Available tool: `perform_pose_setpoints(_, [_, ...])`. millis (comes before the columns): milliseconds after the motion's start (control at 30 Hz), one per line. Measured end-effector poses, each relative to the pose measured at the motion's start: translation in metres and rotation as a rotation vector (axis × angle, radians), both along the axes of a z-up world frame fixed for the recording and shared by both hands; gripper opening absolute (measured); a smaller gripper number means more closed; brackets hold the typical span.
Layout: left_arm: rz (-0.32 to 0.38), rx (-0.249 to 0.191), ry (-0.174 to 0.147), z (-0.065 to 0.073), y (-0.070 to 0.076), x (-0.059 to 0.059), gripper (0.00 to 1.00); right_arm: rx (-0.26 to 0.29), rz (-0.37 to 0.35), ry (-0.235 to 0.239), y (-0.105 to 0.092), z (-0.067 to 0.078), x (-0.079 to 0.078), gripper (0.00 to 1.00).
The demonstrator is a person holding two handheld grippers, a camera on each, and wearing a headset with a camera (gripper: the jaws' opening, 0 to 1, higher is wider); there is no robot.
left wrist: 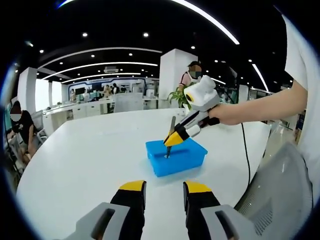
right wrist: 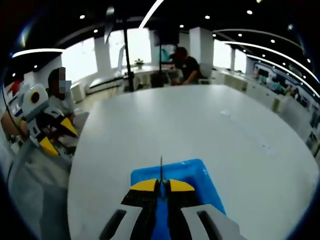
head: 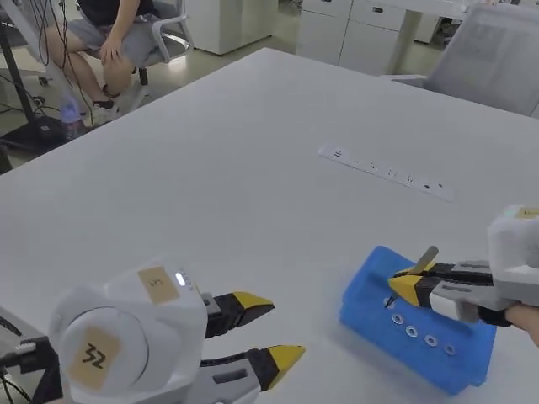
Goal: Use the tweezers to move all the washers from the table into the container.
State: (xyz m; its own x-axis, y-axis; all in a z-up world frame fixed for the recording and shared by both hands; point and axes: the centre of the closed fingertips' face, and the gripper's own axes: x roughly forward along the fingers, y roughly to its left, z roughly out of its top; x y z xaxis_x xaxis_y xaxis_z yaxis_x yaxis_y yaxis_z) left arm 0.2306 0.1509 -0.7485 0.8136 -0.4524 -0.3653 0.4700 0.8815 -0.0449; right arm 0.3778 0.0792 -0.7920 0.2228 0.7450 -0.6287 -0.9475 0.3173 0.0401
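Blue container [head: 421,364] sits on the white table [head: 210,194], and I count four washers [head: 412,332] lined up inside it. My right hand-held gripper [head: 402,290] is clenched on the tweezers [head: 425,257], which slant down into the container. Their tip is tiny and half hidden behind the yellow jaws, so I cannot tell whether it carries a washer. My left hand-held gripper [head: 282,330] hovers released, jaws apart with nothing between them, well apart from the container. Its body is cut off at the frame's bottom edge.
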Motion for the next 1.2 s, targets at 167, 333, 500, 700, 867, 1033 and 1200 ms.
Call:
perform_pose_setpoints(167, [0.003,-0.003,0.005,-0.001,0.000,0.000,0.27,-0.018,-0.004,0.016,0.001,-0.010,0.005,0.03])
perform_pose_setpoints(333, [-0.004,-0.001,0.016,-0.003,0.000,0.000,0.26,-0.035,-0.002,0.025,0.003,-0.020,0.011,0.03])
perform_pose_setpoints(500, [-0.007,-0.010,0.025,-0.004,0.000,-0.001,0.23,-0.045,0.000,0.035,0.005,-0.024,0.011,0.03])
perform_pose_setpoints(700, [-0.014,-0.006,0.034,-0.006,0.000,-0.002,0.20,-0.041,-0.004,0.042,0.004,-0.025,0.012,0.03])
perform_pose_setpoints(867, [-0.020,-0.005,0.040,-0.008,-0.001,-0.003,0.20,-0.034,-0.011,0.055,0.003,-0.024,0.009,0.03])
perform_pose_setpoints(1033, [-0.074,0.135,0.030,-0.018,-0.004,-0.007,0.18,-0.013,-0.016,0.030,0.002,-0.012,0.005,0.03])
perform_pose_setpoints(1200, [-0.096,0.157,0.037,-0.021,-0.005,-0.009,0.12,-0.001,-0.027,0.004,-0.003,0.002,0.003,0.04])
